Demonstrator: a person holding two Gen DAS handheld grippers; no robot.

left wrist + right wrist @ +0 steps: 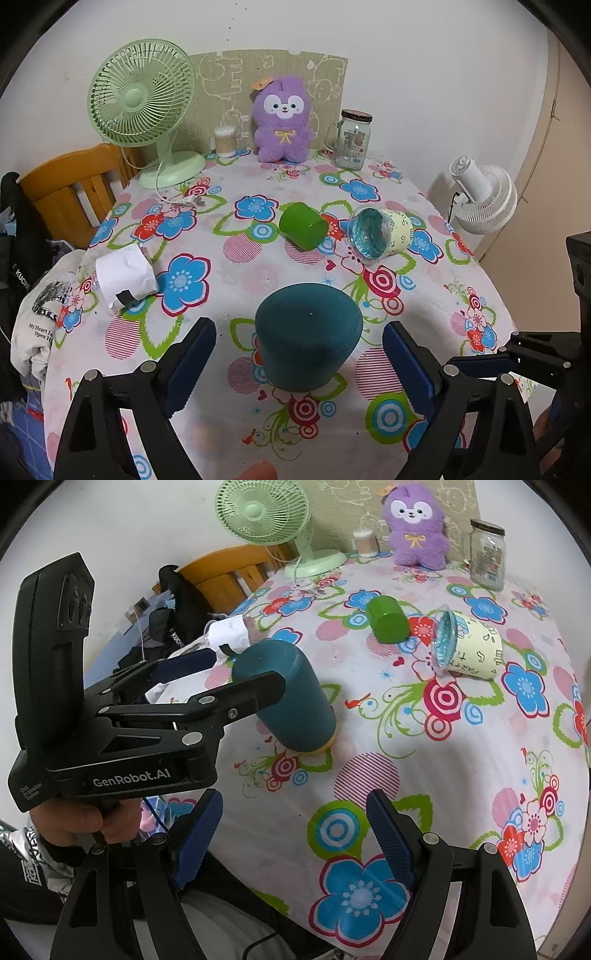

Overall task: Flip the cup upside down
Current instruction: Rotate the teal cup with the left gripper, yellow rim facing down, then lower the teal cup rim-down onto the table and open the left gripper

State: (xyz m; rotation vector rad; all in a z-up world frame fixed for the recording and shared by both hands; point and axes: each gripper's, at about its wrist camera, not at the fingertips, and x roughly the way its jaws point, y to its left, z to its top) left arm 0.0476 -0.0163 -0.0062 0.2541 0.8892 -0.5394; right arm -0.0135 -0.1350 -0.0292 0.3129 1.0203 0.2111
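Your left gripper (pixel 299 363) has its fingers spread on either side of the teal cup (pixel 308 336), which stands upside down near the front edge of the desk (pixel 461 295), closed base up, clear of both fingers as far as can be seen. If the flip is complete, draw the gripper straight back without brushing the cup's sides. Your right gripper (pixel 293 843) hovers over the front edge, fingers spread and holding nothing. The green cup (pixel 303 226) lies sideways mid-desk.
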